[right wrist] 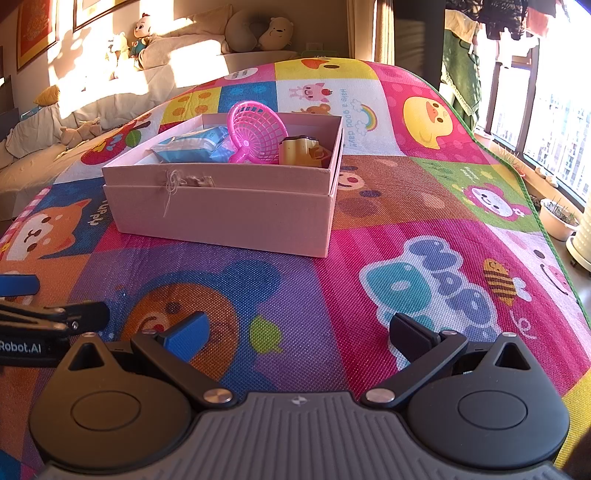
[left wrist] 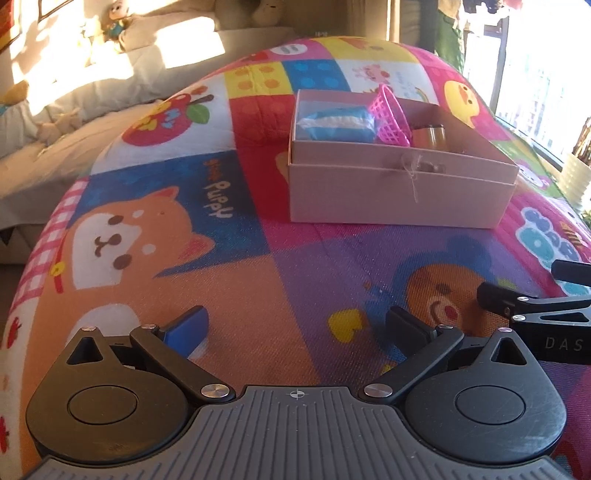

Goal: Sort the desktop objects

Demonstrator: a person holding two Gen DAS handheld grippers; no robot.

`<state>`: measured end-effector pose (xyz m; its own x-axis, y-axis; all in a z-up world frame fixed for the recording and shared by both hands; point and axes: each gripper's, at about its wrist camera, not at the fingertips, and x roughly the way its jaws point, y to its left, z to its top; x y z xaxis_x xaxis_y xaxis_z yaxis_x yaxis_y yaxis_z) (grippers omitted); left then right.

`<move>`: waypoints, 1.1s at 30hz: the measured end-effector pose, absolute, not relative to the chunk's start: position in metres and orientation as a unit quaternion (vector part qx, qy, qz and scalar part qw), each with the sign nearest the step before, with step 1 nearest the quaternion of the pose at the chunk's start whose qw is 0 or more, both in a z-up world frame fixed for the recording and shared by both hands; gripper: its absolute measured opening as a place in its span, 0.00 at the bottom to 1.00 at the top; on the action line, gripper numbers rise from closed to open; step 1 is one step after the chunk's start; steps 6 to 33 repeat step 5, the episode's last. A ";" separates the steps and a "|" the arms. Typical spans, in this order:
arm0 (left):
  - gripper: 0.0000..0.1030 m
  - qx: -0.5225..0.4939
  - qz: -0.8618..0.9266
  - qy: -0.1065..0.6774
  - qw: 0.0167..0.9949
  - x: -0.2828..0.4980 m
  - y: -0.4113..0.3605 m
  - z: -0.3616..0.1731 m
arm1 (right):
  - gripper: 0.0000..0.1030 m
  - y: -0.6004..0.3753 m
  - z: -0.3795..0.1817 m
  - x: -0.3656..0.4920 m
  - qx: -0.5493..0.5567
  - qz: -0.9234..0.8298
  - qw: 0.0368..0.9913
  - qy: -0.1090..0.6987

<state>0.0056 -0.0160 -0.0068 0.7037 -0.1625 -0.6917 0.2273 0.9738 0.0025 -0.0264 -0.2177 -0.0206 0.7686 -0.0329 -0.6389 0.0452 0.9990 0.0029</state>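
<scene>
A pink cardboard box (left wrist: pixel 399 195) (right wrist: pixel 225 218) stands on the cartoon play mat (left wrist: pixel 207 258) (right wrist: pixel 406 206). Inside it lie a blue-and-white packet (left wrist: pixel 334 123) (right wrist: pixel 195 146), a pink plastic basket (left wrist: pixel 391 114) (right wrist: pixel 256 133) tipped on its side, and a yellow-orange toy (left wrist: pixel 430 136) (right wrist: pixel 301 149). My left gripper (left wrist: pixel 295 328) hovers low over the mat in front of the box, open and empty. Beside it, my right gripper (right wrist: pixel 299 332) is open and empty too; it also shows at the right edge of the left wrist view (left wrist: pixel 524 295).
A sofa (right wrist: pixel 110 96) with cushions and plush toys (right wrist: pixel 142 31) runs along the back left. Windows and a white planter (right wrist: pixel 557 221) line the right side past the mat's edge. A string tag (right wrist: pixel 171 184) hangs on the box front.
</scene>
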 end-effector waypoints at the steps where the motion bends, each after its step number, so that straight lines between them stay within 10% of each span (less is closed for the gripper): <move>1: 1.00 0.044 -0.103 0.369 0.923 0.004 -0.017 -0.007 | 1.00 -0.218 -0.021 -0.026 0.009 -0.021 0.940 0.339; 33: 1.00 0.040 -0.105 0.368 0.923 0.003 -0.014 -0.006 | 1.00 -0.218 -0.021 -0.026 0.009 -0.021 0.940 0.340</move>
